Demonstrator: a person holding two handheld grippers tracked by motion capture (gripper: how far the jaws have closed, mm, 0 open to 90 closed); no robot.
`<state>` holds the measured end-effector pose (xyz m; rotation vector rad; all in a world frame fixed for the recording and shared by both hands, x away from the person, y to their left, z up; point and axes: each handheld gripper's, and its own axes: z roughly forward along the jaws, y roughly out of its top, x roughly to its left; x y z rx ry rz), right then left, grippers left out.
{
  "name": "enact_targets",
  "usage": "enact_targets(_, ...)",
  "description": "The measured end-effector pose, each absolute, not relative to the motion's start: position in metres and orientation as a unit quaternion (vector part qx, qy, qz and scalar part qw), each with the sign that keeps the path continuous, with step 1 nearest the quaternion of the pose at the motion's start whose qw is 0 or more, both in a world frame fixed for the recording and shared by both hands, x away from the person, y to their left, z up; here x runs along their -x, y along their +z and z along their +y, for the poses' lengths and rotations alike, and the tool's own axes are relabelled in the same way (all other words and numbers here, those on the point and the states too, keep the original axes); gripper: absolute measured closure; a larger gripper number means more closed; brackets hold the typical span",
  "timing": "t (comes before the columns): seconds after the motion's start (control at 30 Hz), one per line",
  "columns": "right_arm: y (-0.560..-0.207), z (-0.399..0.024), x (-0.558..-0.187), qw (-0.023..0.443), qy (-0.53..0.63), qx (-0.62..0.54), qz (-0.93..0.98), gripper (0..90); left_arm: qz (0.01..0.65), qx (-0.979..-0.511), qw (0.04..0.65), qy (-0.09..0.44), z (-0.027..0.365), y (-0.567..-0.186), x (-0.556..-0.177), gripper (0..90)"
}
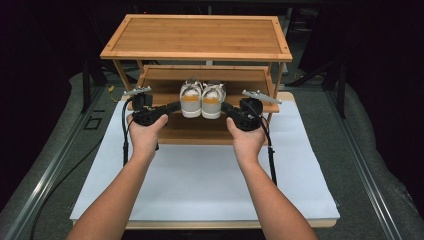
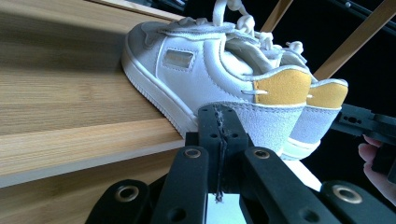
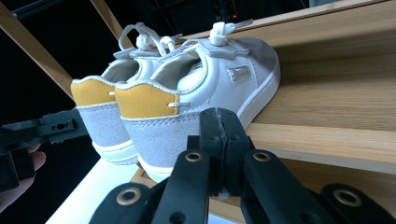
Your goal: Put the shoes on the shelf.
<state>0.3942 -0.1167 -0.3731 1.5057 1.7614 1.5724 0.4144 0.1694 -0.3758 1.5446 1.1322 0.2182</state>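
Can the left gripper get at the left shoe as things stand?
Probably yes. The left gripper sits shut right beside the left shoe, whose heel overhangs the shelf edge with nothing between. It would likely have to open first to grasp it.

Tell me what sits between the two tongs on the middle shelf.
The pair of white sneakers, heels outward, stands on the middle shelf between the left tongs and the right tongs, as the high view shows.

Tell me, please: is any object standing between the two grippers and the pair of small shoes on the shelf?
Nothing visible does. The left gripper and the right gripper, both with shut jaws, flank the pair of shoes at its heels on the middle shelf. Both gripper views show the heels directly ahead, unobstructed.
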Motion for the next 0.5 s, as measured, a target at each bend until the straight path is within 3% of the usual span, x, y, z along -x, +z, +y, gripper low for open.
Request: enact_targets(0.5,-0.3744,-0.1159,-0.4005,0.165,0.560,-0.534,0.612,90.0,0.492,-0.657,0.564,0.092,0.1681,-0.3743,-0.4221,90.0)
